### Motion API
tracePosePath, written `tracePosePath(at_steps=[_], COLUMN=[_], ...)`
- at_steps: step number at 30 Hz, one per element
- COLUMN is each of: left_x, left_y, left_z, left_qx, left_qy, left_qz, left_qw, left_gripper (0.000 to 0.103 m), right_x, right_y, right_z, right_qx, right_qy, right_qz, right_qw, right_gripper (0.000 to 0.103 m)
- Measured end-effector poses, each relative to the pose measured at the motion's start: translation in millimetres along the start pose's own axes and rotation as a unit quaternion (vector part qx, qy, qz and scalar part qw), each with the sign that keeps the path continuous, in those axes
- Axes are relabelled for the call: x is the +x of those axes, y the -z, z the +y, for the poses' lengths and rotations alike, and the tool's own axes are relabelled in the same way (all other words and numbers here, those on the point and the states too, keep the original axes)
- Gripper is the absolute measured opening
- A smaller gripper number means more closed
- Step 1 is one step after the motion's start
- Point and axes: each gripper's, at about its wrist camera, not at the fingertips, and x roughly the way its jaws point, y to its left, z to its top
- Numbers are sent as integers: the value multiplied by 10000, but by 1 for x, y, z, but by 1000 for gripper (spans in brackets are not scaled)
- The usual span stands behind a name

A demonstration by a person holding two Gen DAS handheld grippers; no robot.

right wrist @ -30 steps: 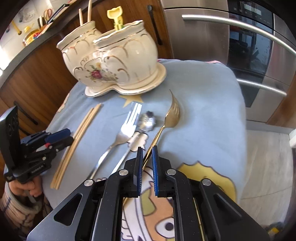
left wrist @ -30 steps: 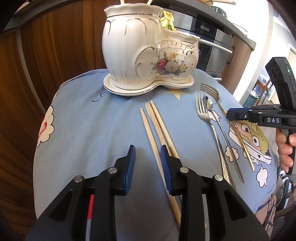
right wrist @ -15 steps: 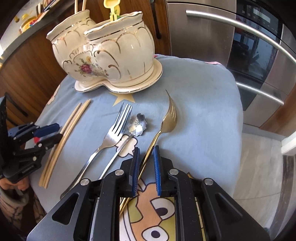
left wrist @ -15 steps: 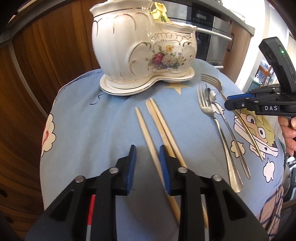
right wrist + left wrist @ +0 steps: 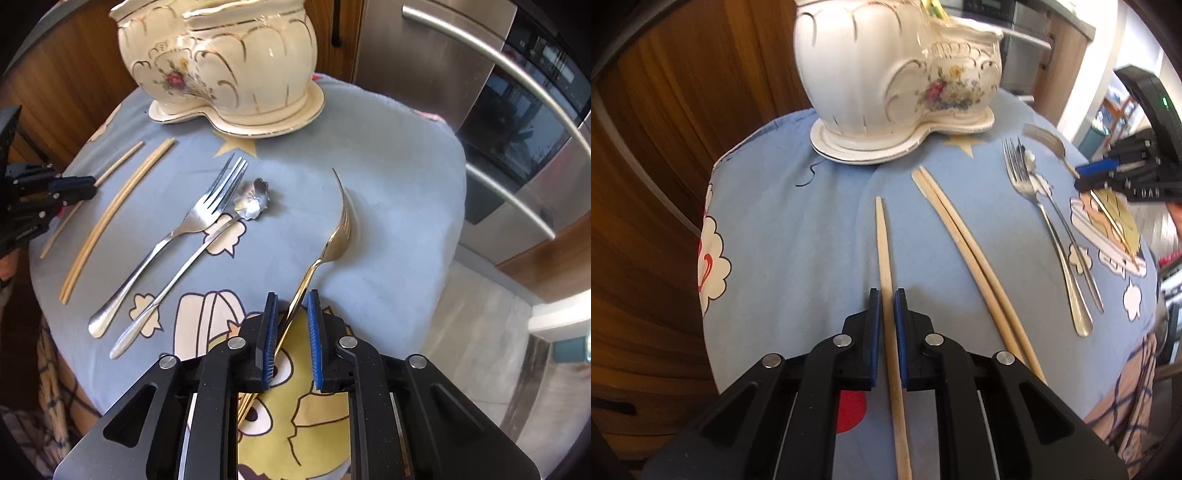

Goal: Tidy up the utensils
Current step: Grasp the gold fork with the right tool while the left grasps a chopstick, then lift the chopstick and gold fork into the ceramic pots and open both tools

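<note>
The left hand-held gripper (image 5: pixel 886 314) is clamped on a lone chopstick (image 5: pixel 884 243) on the tabletop (image 5: pixel 798 240). Only the right view shows the right hand-held gripper (image 5: pixel 291 317) standing narrowly apart around the gold fork (image 5: pixel 341 229), whose handle leans against one pad.

I see bright daylight glaring beyond my right tongs (image 5: pixel 291 299) off the steel oven front (image 5: pixel 461 74); fisheye edges bend and darken, the far corners blur, and soft shadows sit under both tongs.
</note>
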Motion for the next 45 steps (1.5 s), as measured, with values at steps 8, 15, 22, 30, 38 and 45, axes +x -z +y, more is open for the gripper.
tracePosePath(at_steps=[8, 15, 22, 30, 38, 45], left_x=[6, 12, 8, -25, -68, -103], left_y=[-20, -34, -33, -18, -10, -22], left_z=[-7, -6, -1, 21, 32, 33], left_qx=[545, 709, 434, -282, -773, -890], left_qy=[82, 177, 198, 359, 560, 523], left_qz=[747, 1265, 996, 27, -836, -1620], left_qw=[9957, 9893, 9939, 9990, 9919, 9814], left_gripper=[10, 10, 6, 6, 6, 6], right_x=[2, 1, -4, -23, -58, -87], right_y=[-12, -9, 1, 4, 8, 11], right_z=[3, -14, -20, -19, -25, -16], right_qx=[-4, 425, 600, 630, 948, 846], right_qy=[34, -368, -516, -642, -969, -850], right_qz=[292, 234, -20, -604, -1514, -2051], right_qw=[9996, 9981, 9969, 9941, 9791, 9714], right_gripper=[16, 11, 8, 7, 7, 6])
